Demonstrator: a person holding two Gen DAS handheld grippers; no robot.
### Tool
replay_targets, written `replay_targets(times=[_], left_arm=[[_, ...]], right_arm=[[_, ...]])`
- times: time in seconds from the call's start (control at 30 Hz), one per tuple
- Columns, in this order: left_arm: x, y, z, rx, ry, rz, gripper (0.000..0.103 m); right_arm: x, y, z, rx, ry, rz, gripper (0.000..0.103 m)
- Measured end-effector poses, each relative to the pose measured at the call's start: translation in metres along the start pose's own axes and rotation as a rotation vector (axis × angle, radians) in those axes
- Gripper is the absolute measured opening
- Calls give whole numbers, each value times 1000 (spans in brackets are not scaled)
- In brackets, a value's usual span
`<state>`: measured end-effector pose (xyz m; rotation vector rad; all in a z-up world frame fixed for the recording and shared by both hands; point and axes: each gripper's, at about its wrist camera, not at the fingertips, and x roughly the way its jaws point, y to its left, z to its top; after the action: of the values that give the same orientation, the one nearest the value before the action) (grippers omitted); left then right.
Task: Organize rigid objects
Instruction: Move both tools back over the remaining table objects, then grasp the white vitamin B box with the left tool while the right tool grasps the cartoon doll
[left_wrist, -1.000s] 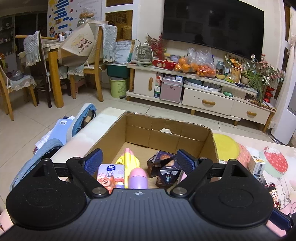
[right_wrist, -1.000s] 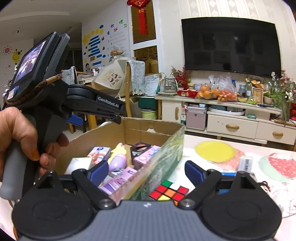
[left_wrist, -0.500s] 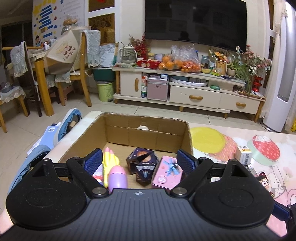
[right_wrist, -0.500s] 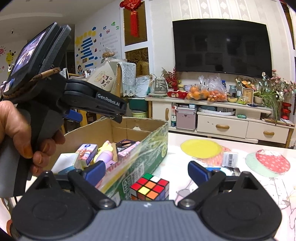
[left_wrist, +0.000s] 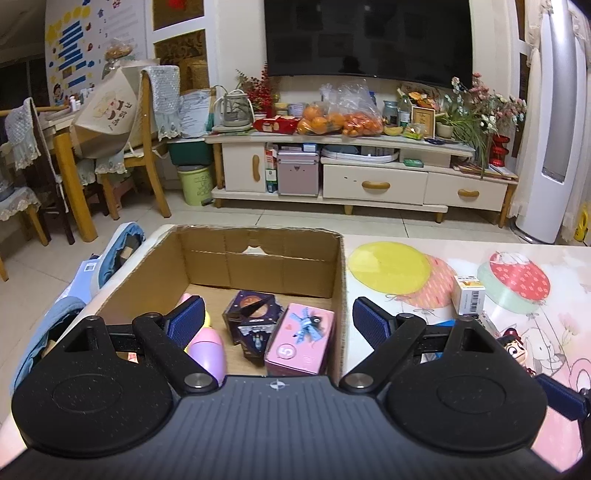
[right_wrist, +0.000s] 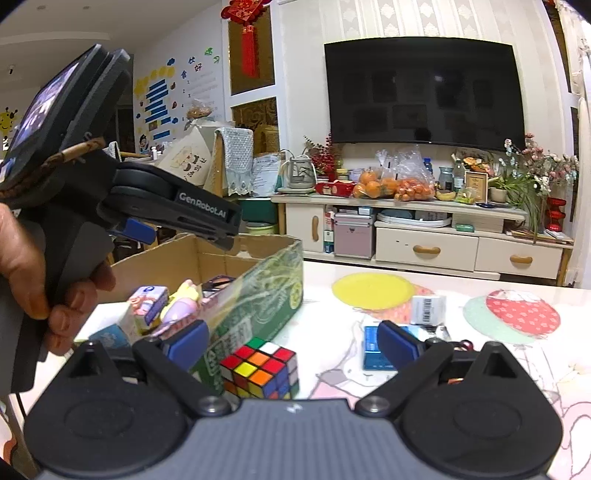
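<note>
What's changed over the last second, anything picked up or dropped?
Nothing grasped or released. The left claw swung right over the cardboard box. The right claw pulled back, so the Rubik's cube shows fully. Both claws stay open and empty; the cube rests on the table.

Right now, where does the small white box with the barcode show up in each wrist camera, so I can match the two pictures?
Left wrist view: white barcode box stands on the table, right of the cardboard box, beyond the right finger.
Right wrist view: white barcode box sits right of centre, behind a blue packet.
Shared landmark: the yellow balloon print just left of it.
</note>
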<state>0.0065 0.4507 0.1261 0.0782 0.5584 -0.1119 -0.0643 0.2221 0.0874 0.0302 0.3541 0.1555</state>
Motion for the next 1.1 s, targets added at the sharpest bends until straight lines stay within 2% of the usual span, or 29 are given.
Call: replay_targets(times=[0.73,1.1], left_arm=[[5,-7,-6,114,-2,-50,103],[4,-8,-10,164,-2,-77,103]], right_arm=[[1,-56,-7,67,3,-78,102],[35,-102,-26,94,101,-175,102]])
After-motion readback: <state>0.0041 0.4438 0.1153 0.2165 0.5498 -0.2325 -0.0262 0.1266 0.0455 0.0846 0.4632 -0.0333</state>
